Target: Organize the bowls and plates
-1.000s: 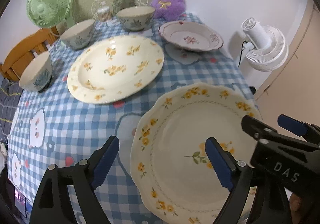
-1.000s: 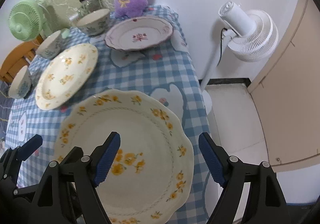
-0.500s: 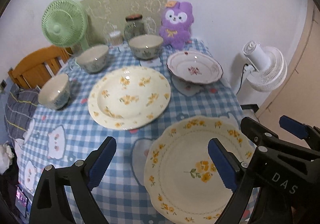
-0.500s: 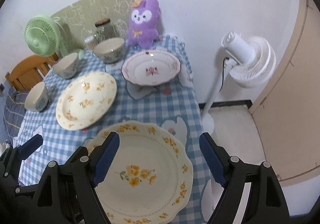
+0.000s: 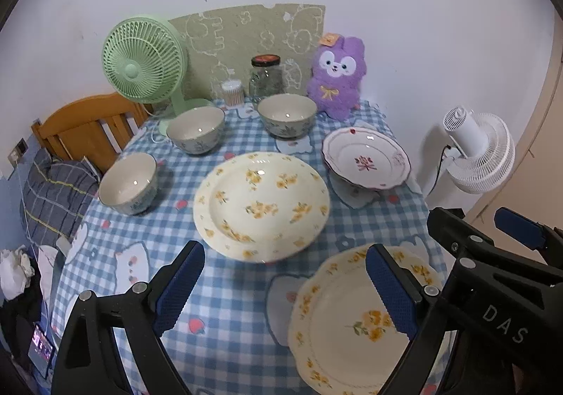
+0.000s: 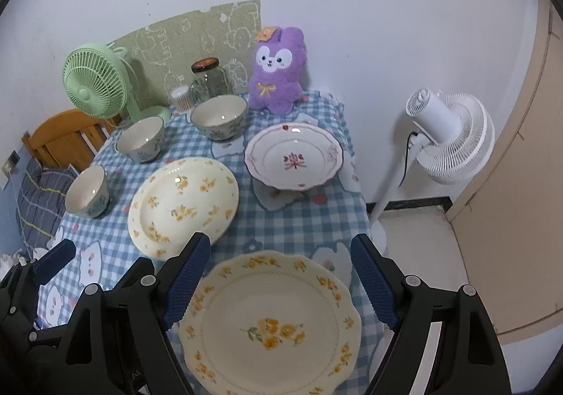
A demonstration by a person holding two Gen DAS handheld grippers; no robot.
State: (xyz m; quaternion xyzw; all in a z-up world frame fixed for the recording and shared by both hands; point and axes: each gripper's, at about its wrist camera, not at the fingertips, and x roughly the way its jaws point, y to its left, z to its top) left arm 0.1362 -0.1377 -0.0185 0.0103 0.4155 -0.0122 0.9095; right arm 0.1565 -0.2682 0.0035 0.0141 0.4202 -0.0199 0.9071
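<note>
Both the left gripper [image 5: 285,286] and right gripper [image 6: 279,284] hung with jaws wide, gripping nothing. The scalloped plate [image 6: 271,321] lay on the tabletop [image 6: 292,219] under them; the other plates and the bowls sat beyond it.

Plates: I see three, scalloped yellow-flower plate [image 6: 271,321] nearest, round yellow-flower plate [image 6: 183,201], pink-trimmed plate [image 6: 293,161] (all upright).
Bowls: three bowls [image 5: 195,129] behind, apart.

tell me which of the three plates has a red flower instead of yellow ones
The white scalloped plate nearest the purple plush toy; both cream plates carry yellow flowers.
</note>
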